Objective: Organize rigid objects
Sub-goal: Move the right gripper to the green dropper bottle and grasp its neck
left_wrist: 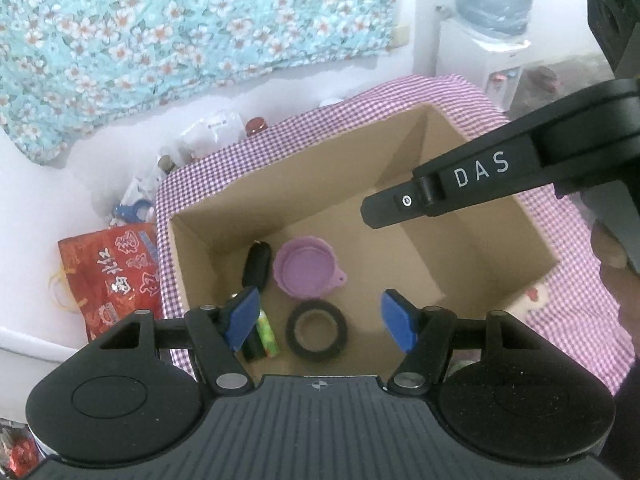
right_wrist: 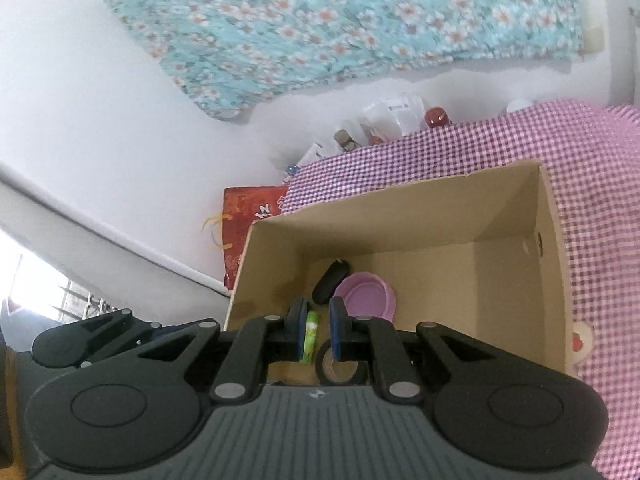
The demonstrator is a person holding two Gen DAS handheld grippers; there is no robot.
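- Hovering over the box [left_wrist: 224, 200], both grippers point down into it and neither carries anything.
- Left gripper [left_wrist: 320, 316] sits at the bottom of its own view with the blue pads [left_wrist: 400, 320] standing fairly wide apart; only air lies between them, with the tape roll [left_wrist: 317, 330] on the box floor far beneath the gap.
- Right gripper [right_wrist: 318, 328] has its jaws drawn narrow, almost touching, and grips nothing; the green tube [right_wrist: 310, 334] seen through the slit lies on the floor below, not in the pads.
- In the left view the right gripper's black finger reaches in from the right edge, above the box's open middle, so the two tools are close and could knock each other if both dip at once.
- Task things lie together in the lower-left corner of the box: a black case [left_wrist: 256, 266], a purple cup [left_wrist: 306, 272] just beside it, the tape roll in front of the cup, and the green tube by the left wall, partly hidden by the left pad.
- My guess is that packing them into one corner leaves the rest of the floor free for more.
- Around the box: a purple checked cloth [left_wrist: 560, 220] beneath it, a red bag [left_wrist: 112, 276] at centre left, bottles and a plastic bag along the wall, a floral curtain at the top, a water dispenser at upper right.
- Whatever waits on the cloth at lower right is too cut off to name.
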